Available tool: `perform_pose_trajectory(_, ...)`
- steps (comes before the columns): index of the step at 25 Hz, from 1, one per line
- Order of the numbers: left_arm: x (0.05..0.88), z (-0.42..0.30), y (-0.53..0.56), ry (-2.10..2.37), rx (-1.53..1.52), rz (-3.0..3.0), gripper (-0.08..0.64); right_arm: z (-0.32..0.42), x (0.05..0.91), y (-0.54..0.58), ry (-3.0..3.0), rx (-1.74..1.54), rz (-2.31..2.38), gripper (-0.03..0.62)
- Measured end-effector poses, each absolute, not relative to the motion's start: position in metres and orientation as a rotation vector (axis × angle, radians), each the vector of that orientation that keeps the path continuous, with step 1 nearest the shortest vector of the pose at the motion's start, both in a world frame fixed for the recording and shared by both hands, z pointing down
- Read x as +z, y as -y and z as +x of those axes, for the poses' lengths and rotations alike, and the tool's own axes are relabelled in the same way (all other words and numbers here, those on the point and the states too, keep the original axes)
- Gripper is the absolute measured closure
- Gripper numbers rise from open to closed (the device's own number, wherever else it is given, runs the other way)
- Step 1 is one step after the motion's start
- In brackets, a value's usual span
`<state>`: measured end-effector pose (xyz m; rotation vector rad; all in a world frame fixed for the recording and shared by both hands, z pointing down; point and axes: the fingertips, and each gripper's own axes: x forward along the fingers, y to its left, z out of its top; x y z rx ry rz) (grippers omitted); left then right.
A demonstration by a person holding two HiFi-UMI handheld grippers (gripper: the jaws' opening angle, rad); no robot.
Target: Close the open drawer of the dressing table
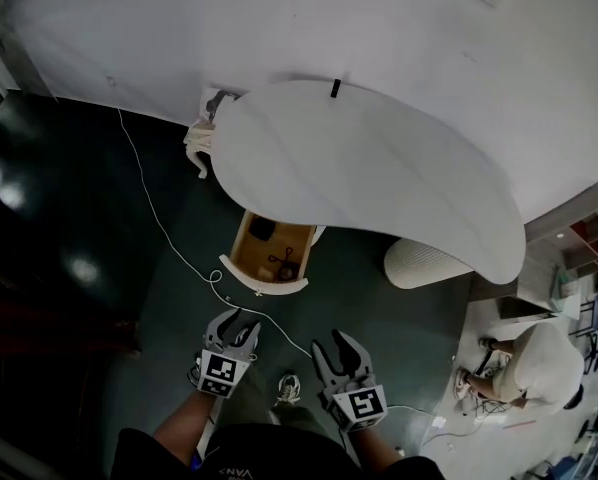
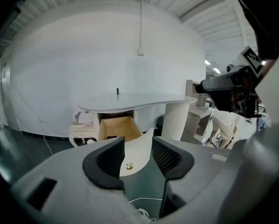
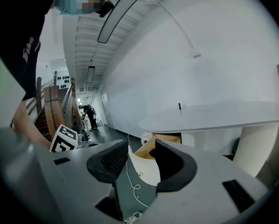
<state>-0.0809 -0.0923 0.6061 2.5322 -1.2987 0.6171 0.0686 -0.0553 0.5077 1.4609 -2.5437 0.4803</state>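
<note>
Holding both grippers low before me, I record my left gripper and right gripper with jaws parted and nothing between them. Both point toward the drawer, which stands pulled out from under the white dressing table, well apart from either gripper. Small dark items lie inside. A white cable crosses the dark floor beside it.

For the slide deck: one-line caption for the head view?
Left gripper and right gripper, both open, held short of the open drawer of the dressing table, white cable on the dark floor between.
</note>
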Motion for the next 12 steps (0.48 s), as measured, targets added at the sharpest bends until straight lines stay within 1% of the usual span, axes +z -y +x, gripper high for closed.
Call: perform_pose_trajectory(12,0.68,-0.076,0.142,1.238,0.634,2.466,0.359,0.063,0.551,0.079,2.473,0.557,1.494,0.409)
